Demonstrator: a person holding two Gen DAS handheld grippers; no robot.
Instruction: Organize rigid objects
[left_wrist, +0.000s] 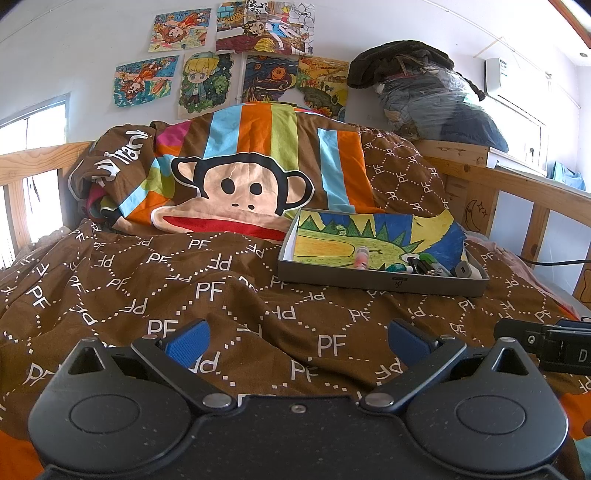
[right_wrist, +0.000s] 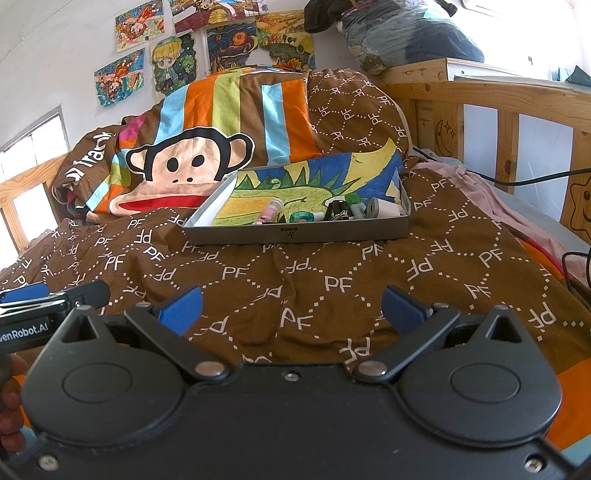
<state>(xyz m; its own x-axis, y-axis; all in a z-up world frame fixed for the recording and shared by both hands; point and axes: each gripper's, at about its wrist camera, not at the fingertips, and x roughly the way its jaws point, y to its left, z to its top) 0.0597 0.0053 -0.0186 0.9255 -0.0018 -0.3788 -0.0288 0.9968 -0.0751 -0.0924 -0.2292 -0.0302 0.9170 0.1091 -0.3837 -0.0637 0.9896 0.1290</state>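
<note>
From the left wrist view, the left gripper (left_wrist: 297, 341) hangs over the brown quilt (left_wrist: 221, 295), its blue pads (left_wrist: 188, 345) spread wide apart with nothing between them. The grey tray (left_wrist: 384, 282) lies on the quilt ahead of this claw and to its right, well apart from the fingertips. Inside the tray, against its near wall, sit a pink tube (left_wrist: 360, 258) and, right of it, a heap of small items (left_wrist: 428, 266) too jumbled to name. A crayon drawing (left_wrist: 332, 240) lines the tray floor. Behind the tray lies a monkey-face pillow (left_wrist: 236, 188).

From the right wrist view, the right gripper (right_wrist: 291, 308) is likewise spread wide and empty above the quilt (right_wrist: 295, 280). The tray (right_wrist: 295, 232) lies straight ahead of it, apart from the fingertips, holding the pink tube (right_wrist: 269, 214) and a white block (right_wrist: 384, 208) at its right end. The left gripper (right_wrist: 48, 295) shows left of the tray, low.
</note>
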